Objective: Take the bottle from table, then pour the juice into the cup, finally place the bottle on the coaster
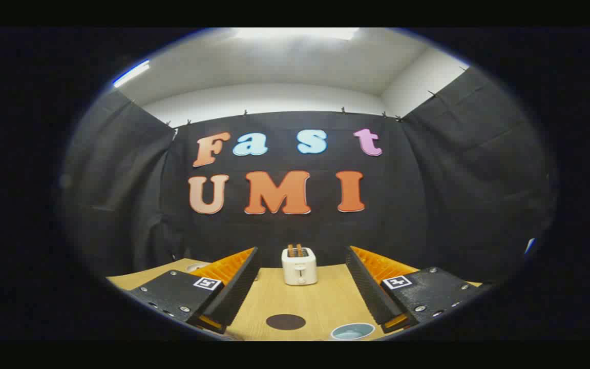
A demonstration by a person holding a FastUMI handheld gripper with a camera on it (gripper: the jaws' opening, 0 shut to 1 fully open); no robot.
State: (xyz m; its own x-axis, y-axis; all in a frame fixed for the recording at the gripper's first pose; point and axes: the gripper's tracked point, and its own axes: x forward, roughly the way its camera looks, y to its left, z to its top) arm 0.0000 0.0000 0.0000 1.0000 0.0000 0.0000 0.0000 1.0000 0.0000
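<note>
Coaster point(285, 322) lies flat on the table point(325, 302) in front of the toaster point(299, 266), cup point(352, 331) just beside it, probably staged for pouring; gripper point(302, 266) spread wide, holding nothing, bottle unseen.

One toaster point(299, 266), coaster point(285, 322), cup point(352, 332)

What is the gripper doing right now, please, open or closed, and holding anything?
Gripper: open, jaws wide apart and holding nothing; the toaster stands beyond them on the table.
</note>
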